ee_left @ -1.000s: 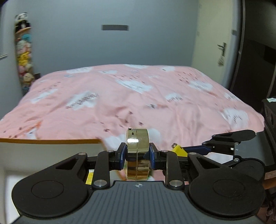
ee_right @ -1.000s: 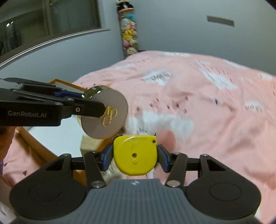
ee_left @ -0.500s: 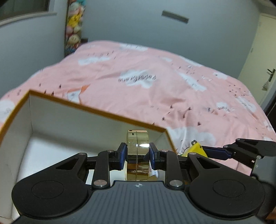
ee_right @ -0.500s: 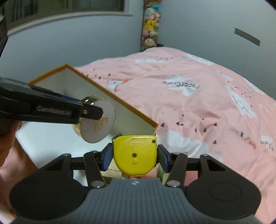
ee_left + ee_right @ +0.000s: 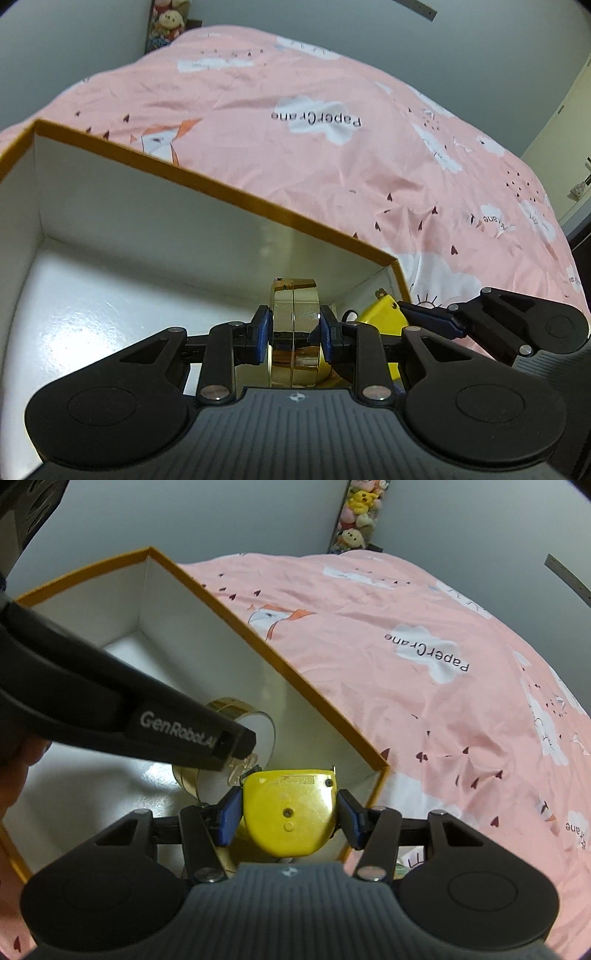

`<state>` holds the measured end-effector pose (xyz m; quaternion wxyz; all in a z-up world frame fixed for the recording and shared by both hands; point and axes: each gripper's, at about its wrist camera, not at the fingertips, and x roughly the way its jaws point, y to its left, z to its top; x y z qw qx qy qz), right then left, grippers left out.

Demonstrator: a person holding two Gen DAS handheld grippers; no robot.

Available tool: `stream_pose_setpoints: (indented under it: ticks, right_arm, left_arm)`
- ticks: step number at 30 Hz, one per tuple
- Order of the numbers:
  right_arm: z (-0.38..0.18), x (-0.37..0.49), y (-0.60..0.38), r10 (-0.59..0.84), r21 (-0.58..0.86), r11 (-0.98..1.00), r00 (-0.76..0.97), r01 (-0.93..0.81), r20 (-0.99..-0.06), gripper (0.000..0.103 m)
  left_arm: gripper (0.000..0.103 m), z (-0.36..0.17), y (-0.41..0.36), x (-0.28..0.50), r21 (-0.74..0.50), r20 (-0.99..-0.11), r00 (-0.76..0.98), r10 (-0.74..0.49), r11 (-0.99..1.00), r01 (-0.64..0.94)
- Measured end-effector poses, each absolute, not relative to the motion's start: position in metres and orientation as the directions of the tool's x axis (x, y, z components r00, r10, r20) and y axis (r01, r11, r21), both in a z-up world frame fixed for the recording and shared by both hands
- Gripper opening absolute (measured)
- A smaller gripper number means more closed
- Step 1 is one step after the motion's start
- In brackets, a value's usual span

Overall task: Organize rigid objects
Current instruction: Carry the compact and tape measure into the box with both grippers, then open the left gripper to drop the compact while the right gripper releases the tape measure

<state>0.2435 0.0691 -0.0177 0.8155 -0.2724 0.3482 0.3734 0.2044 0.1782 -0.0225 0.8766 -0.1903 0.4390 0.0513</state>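
My left gripper [image 5: 293,328] is shut on a round gold tin [image 5: 293,332], held on edge over the inside of an open white box with an orange rim [image 5: 236,194]. The tin also shows in the right wrist view [image 5: 255,727] with its white face. My right gripper [image 5: 289,812] is shut on a yellow tape measure [image 5: 288,808] above the box's near right corner [image 5: 380,771]. The tape measure shows in the left wrist view [image 5: 380,317], just right of the tin.
The box sits on a bed with a pink cloud-print duvet [image 5: 332,155]. Stuffed toys [image 5: 354,520] hang in the far corner. Grey walls surround the bed, with a door [image 5: 569,155] at the right.
Both grippers have moved forward and down over the box with their objects. The box interior now fills the lower left of both views; the tin is now inside the box walls.
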Motion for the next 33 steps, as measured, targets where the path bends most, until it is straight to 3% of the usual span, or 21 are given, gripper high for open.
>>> stream_pose_setpoints:
  ticks: [8,12,19,21,24,27,33]
  right_arm:
    - [-0.023,0.249,0.074,0.391,-0.198,0.571,0.476,-0.797,-0.788,0.054]
    - [-0.022,0.248,0.075,0.391,-0.196,0.572,0.475,-0.796,-0.789,0.054]
    - [-0.021,0.247,0.079,0.393,-0.202,0.565,0.476,-0.800,-0.787,0.054]
    - [-0.020,0.249,0.081,0.395,-0.202,0.567,0.479,-0.798,-0.784,0.054]
    - [-0.019,0.251,0.086,0.397,-0.197,0.571,0.479,-0.797,-0.783,0.054]
    - [-0.018,0.255,0.092,0.400,-0.188,0.579,0.478,-0.793,-0.782,0.054]
    - [-0.022,0.264,0.104,0.388,-0.156,0.605,0.461,-0.781,-0.798,0.053]
  left_arm:
    - [0.030,-0.032,0.169,0.214,-0.194,-0.849,0.528,-0.031,0.947,-0.257]
    - [0.040,-0.028,0.164,0.212,-0.150,-0.845,0.535,0.004,0.958,-0.244]
    - [0.043,-0.021,0.167,0.206,-0.092,-0.826,0.558,0.079,0.958,-0.272]
    - [0.044,-0.017,0.174,0.200,-0.129,-0.804,0.591,0.064,0.951,-0.279]
    - [0.053,-0.013,0.185,0.190,-0.211,-0.769,0.638,0.033,0.930,-0.302]
    - [0.053,-0.011,0.191,0.182,-0.206,-0.745,0.662,0.079,0.917,-0.342]
    - [0.053,-0.014,0.198,0.173,-0.258,-0.714,0.699,0.046,0.910,-0.323]
